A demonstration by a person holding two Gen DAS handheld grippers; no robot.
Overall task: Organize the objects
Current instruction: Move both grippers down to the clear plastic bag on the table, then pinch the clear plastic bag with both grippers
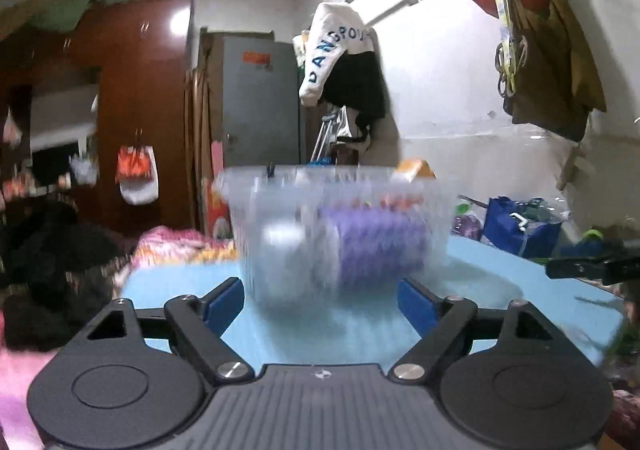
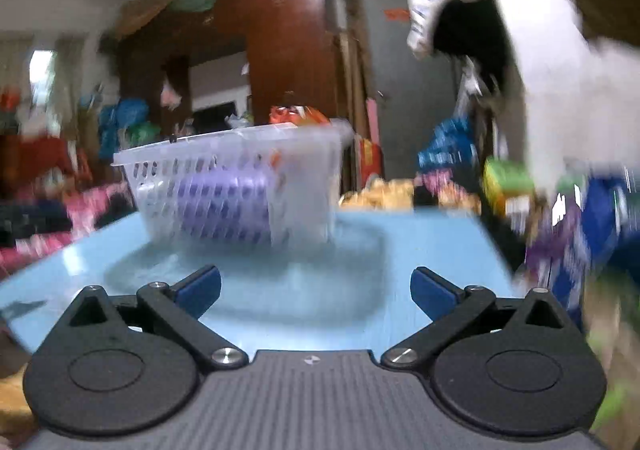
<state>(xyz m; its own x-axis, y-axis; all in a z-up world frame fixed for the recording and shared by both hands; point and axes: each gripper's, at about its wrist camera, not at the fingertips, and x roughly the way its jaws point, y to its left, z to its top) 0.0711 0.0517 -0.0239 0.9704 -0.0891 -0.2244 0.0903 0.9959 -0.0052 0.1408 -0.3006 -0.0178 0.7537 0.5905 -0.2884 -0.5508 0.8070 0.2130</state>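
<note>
Both grippers, left [image 1: 321, 300] and right [image 2: 316, 290], gaped empty facing the basket [image 1: 340, 226], the left one nearer.

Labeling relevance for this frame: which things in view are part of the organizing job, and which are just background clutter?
Job:
- clear slotted basket on the blue table
- purple cylinder lying inside it
- orange packet at its rim
- left gripper, right gripper, both open and empty

Lying about:
- brown wardrobe
- white garment hanging up
- blue bag beyond the table
</note>
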